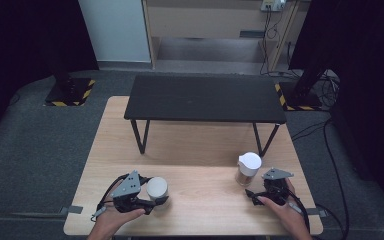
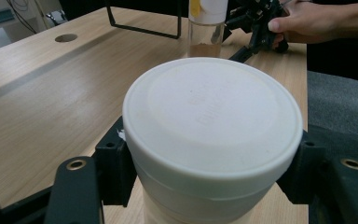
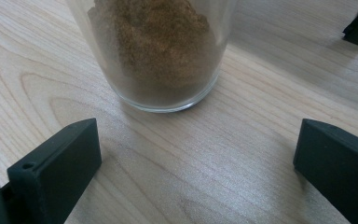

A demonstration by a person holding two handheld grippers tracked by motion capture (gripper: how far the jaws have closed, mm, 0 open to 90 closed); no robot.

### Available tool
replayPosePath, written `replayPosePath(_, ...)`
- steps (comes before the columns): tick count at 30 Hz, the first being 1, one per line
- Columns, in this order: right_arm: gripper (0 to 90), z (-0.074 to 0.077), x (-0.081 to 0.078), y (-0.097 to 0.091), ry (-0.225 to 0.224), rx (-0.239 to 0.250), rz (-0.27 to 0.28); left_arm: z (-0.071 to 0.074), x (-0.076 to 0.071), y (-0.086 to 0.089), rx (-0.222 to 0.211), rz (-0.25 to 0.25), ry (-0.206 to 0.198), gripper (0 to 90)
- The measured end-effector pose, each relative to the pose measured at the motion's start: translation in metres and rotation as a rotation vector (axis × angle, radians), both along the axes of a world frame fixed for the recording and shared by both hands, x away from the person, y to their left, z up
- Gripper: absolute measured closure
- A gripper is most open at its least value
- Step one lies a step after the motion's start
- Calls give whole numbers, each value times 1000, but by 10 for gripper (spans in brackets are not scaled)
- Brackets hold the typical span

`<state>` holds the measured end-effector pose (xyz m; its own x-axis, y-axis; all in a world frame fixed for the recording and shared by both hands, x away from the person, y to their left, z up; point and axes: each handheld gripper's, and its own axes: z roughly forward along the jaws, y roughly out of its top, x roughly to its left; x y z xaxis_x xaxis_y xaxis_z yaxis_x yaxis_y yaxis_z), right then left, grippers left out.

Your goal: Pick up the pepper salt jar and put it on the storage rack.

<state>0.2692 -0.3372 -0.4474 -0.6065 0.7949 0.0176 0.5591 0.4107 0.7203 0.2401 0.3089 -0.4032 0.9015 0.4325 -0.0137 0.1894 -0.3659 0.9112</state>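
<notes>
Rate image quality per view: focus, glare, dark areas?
High view: soft and low in detail, table evenly lit, surroundings nearly black. Left gripper view: white-lidded container sharp, glass jar and far hand softer. Right gripper view: jar's brown powder slightly blurred, pale sheen on the wood ahead of the jaws.

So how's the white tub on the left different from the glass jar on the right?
The white tub is opaque and squat; the glass jar is clear, taller, and shows brown powder inside. The left gripper is clamped on the tub, while the right gripper sits open just short of the jar. Both stand upright with white lids.
</notes>
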Motion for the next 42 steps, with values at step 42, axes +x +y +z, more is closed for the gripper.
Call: replayPosePath(42,13,0,0,0,-1,0,0,65,69,-28,39,-118,-7,327)
